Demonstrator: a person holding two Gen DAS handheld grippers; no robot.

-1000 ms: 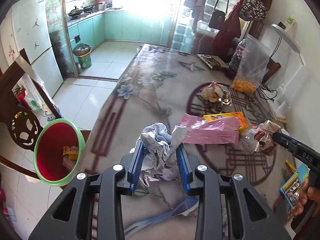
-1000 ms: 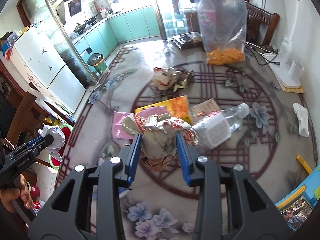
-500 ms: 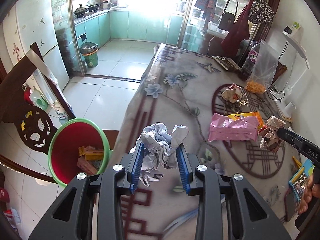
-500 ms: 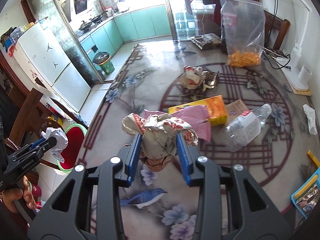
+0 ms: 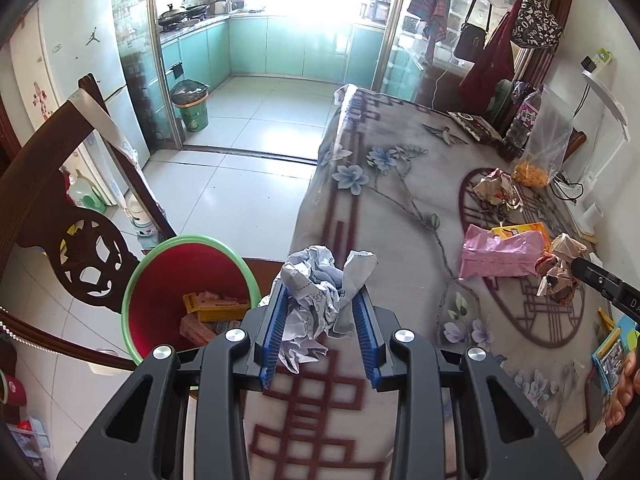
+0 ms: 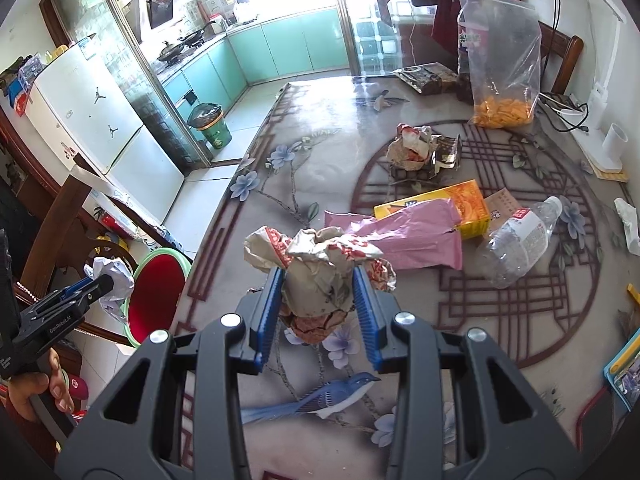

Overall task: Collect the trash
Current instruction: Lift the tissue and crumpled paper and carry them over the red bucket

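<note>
With boxes already in the red bin at my nine o'clock, my left gripper clamps white paper, my right gripper a crumpled wrapper, while a bottle and pink bag wait on the table at one o'clock.

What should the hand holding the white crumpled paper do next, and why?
Probably carry the left gripper a little further sideways until it hangs over the red bin, then open. Its blue pads are clamped on the white paper ball, which sits above the table edge, just beside the bin's green rim, not yet over the opening.
</note>
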